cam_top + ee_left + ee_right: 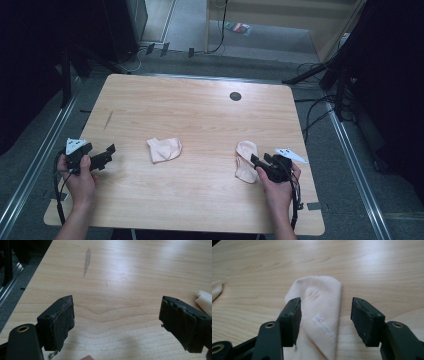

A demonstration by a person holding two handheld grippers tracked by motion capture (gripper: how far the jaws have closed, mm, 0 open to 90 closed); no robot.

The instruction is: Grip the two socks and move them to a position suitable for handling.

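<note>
The pink sock (319,322) lies flat on the tabletop (200,115), its near end cut off w/ the right tongs (325,320) spread around it, not pinching. Left tongs (117,322) spread wide, far left of sock, over bare wood.

table (200,120): light wood, fine grain, one grey streak far left
near-right sock (322,315): pale peach, small white printed logo
middle sock (164,149): pale peach, plain
left gripper (117,322): black jaws, worn dark pads
right gripper (324,320): black jaws, brass-coloured screw holes
table grommet (235,96): dark grey, far right
floor (350,165): grey
</note>
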